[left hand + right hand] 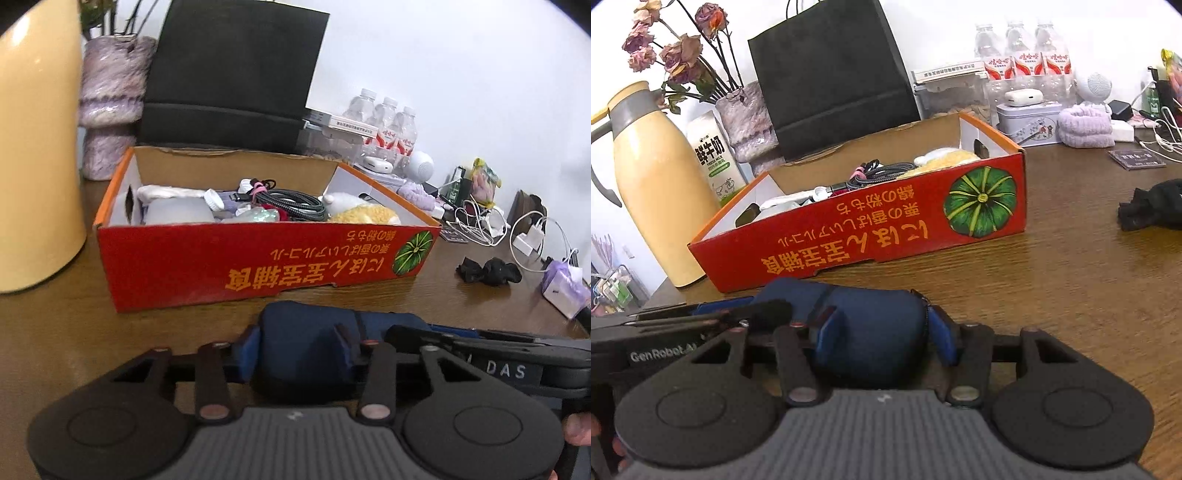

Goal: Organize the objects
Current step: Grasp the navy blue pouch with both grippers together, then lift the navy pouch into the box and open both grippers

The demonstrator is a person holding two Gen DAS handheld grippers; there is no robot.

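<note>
My left claw [295, 350] and right claw [882, 332] both clamped on soft navy-blue fabric pouch [303, 332], lying on brown wood-grain bench [443, 295] at 6 o'clock of red cardboard box [258, 258]. Lift together, level, clear near wall, lower inside.

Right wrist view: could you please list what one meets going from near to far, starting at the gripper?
Right gripper, its jaws closed on the navy blue soft pouch → red cardboard box with a pumpkin picture → black paper shopping bag → white wall.
</note>
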